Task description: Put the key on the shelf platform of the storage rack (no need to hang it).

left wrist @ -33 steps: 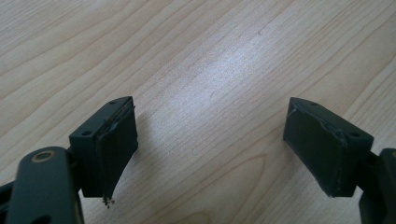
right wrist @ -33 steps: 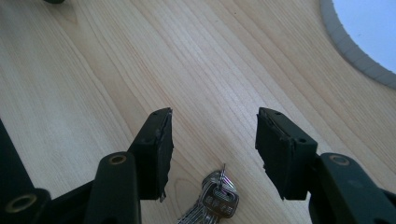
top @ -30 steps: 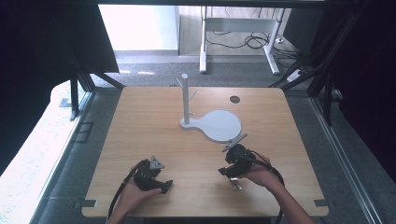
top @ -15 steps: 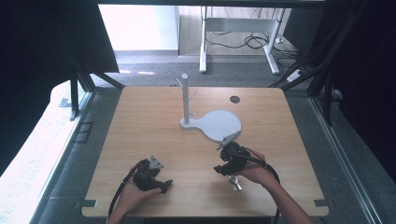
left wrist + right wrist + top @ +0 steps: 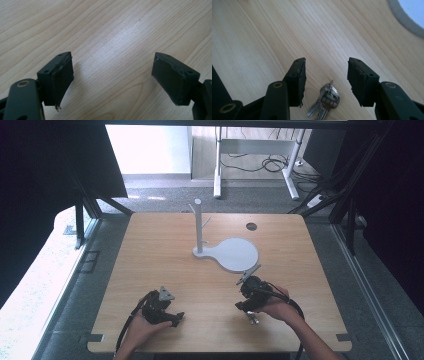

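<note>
**Right gripper drawn back over a bunch of keys**

Since a second ago the right gripper (image 5: 243,306) has slid from near the white stand's base plate toward the person's edge of the table, while the left gripper (image 5: 176,316) has stayed where it was.

From the high view, the right gripper now sits at about 5 o'clock on the wooden table (image 5: 150,250), held by the person's right hand (image 5: 277,307), and the left gripper rests at about 7 o'clock in the left hand (image 5: 137,330). The two are well apart.

In the right gripper view its jaws stand parted and empty, and a small bunch of keys (image 5: 325,101) lies flat on the wood below and between them, touching neither jaw. In the high view the keys (image 5: 251,318) show just on the near side of that gripper.

In the left gripper view the jaws are spread wide with bare wood grain between them, gripping nothing.

A white stand (image 5: 198,227) rises upright just beyond table centre, toward 12 o'clock, its round flat base plate (image 5: 235,254) spreading toward 4 o'clock from the post. A dark round hole (image 5: 251,226) marks the tabletop near 1 o'clock.
</note>
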`<state>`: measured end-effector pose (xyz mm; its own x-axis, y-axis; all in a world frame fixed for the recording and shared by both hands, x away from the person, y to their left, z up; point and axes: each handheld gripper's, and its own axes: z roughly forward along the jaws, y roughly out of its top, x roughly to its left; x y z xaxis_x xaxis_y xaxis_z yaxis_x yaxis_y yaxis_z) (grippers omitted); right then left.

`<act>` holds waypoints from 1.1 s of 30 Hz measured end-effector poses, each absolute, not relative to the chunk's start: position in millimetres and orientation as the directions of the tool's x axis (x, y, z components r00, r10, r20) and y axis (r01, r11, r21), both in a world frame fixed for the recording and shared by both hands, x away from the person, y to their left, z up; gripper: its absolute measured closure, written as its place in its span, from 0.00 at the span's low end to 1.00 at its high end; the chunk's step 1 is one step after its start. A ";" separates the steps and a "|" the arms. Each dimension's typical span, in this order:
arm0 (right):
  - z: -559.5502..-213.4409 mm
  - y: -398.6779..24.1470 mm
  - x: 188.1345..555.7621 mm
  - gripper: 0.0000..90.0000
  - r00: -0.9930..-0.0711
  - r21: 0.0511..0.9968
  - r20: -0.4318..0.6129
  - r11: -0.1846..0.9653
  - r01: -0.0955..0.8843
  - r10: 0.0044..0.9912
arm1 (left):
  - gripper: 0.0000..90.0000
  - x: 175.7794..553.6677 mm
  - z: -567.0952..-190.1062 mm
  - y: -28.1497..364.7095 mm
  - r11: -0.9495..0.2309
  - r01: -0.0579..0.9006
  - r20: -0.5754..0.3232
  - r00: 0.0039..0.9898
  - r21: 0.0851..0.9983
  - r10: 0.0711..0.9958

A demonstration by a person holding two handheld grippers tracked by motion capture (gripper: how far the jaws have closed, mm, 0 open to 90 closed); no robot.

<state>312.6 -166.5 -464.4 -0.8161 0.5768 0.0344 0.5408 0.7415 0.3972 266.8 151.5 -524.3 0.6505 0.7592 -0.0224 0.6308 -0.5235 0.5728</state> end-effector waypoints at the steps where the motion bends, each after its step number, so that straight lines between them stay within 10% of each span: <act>1: -466.1 -167.3 312.5 0.57 -0.813 0.392 0.035 0.740 0.547 0.581 | 0.20 266.8 -524.2 151.7 -0.523 0.631 -0.023 0.650 0.573 0.760; 33: -490.7 -170.7 327.9 0.94 -0.760 0.230 0.121 0.727 0.647 0.638 | 0.20 266.5 -522.9 153.3 -0.513 0.636 -0.026 0.642 0.577 0.767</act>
